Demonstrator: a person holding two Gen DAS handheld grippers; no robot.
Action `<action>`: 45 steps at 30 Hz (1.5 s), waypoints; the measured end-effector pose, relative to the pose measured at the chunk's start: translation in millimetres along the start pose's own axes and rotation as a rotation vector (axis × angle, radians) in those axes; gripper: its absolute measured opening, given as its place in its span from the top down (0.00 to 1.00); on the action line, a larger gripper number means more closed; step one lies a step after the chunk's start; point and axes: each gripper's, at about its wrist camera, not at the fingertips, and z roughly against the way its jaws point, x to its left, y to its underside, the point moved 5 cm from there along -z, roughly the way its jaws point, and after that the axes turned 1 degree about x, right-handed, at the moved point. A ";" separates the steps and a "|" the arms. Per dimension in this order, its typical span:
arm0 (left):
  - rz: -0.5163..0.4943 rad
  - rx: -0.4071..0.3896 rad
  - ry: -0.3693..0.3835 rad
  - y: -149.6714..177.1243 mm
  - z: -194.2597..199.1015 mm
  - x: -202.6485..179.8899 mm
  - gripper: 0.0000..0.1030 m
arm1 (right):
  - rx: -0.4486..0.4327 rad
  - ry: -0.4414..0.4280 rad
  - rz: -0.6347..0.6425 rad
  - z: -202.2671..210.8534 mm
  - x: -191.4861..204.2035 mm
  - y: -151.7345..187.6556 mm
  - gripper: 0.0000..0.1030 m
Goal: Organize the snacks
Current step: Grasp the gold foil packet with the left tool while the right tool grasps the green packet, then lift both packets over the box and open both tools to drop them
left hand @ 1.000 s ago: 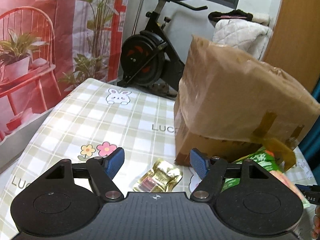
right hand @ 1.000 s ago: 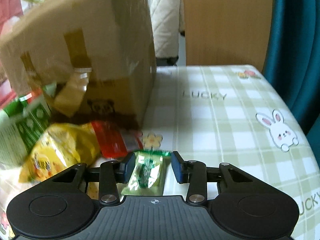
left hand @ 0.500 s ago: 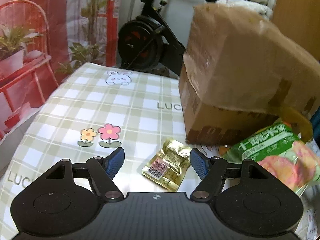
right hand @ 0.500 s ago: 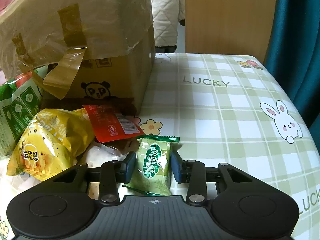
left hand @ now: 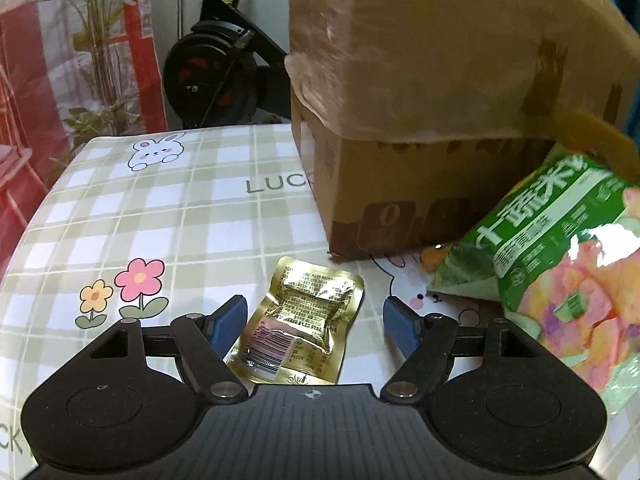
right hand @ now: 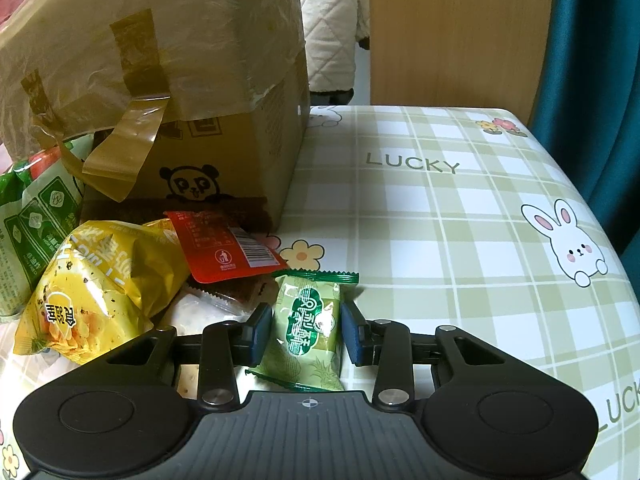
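Blue-padded fingers of the left hand-held gripper [left hand: 312,322] stand spread wide over the counter [left hand: 160,216], with a gold foil packet [left hand: 298,326] lying flat between them; its near corner lies close beside the left pad, and the right pad stands clear of it. Just to the right a large green snack bag [left hand: 560,264] leans against the cardboard box [left hand: 420,140]. Behind the counter's far edge stands an exercise bike [left hand: 212,76].

On the other side, the right hand-held gripper [right hand: 306,330] has its pads against both edges of a small green wrapped snack [right hand: 310,328], pinching it just over the checked cloth. Left of it sits a yellow crisp bag [right hand: 92,284], with a red packet [right hand: 224,252] resting partly on top of it and on a clear-wrapped biscuit below. Beyond them rises the same box, a panda printed on its face and loose brown tape [right hand: 128,148] hanging down. Farther back hangs a quilted coat [right hand: 332,28].
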 end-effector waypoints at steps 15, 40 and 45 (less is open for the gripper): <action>0.020 0.002 -0.034 8.0 5.3 3.6 0.50 | 0.000 -0.002 -0.020 1.4 0.8 0.7 0.67; 0.187 -0.265 -0.058 -20.2 115.7 3.1 0.58 | -0.245 -0.016 -0.002 81.0 3.4 -28.1 0.68; 0.184 -0.357 -0.042 -50.3 142.0 -9.9 0.58 | -0.356 -0.039 0.008 118.4 3.4 -55.0 0.68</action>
